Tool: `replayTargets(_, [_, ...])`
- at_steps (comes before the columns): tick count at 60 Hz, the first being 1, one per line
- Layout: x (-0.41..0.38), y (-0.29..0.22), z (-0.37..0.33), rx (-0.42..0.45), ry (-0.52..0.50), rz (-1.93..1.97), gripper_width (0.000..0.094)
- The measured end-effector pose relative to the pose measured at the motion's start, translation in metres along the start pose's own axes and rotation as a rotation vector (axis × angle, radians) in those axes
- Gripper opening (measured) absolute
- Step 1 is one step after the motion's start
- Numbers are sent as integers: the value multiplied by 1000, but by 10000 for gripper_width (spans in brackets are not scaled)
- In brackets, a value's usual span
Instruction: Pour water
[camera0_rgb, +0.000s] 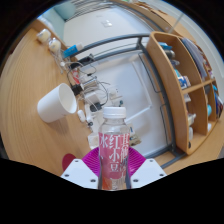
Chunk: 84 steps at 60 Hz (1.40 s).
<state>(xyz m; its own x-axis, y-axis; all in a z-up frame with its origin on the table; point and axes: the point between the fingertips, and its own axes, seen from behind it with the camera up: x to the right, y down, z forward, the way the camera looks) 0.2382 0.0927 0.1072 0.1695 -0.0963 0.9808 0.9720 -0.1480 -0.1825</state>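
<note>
a labelled bottle (113, 150) with a white cap sits clamped between the gripper (113, 172) pads; beyond it a white cup (57, 102) lies tilted beside tangled cables (90, 85), wooden shelves (185, 85) opposite

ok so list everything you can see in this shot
bottle: one, clear with a white cap and pink label, upright between the fingers
cup: one, white, tipped on the wooden table, beyond the fingers
wire rack: one, metal, beside the cup
shelf unit: one, wooden, holding assorted items, off to the side past the bottle
white panel: one, behind the bottle
gripper: one, pink pads on white fingers, closed on the bottle
</note>
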Motion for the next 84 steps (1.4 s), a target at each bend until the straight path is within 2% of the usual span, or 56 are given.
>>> replayTargets(11, [-1, -34, 17, 30, -11, -324, 320])
replayTargets(27, [-11, -56, 30, 52, 6, -742, 318])
replayTargets(36, [-10, -62, 30, 55, 49, -879, 319])
replayTargets(48, [-13, -58, 32, 47, 25, -857, 321])
replayTargets(57, [-6, -61, 30, 72, 3, -577, 319])
replayTargets(66, [20, -52, 22, 96, -16, -15, 321])
replayTargets(70, [26, -40, 18, 76, 3, 270, 320])
replayTargets(78, [30, -7, 20, 85, -101, 807, 323])
replayTargets(79, [12, -11, 16, 69, -86, 871, 323])
replayTargets(81, [17, 2, 21, 78, -134, 933, 323])
replayTargets(84, [11, 12, 25, 80, -149, 1002, 323])
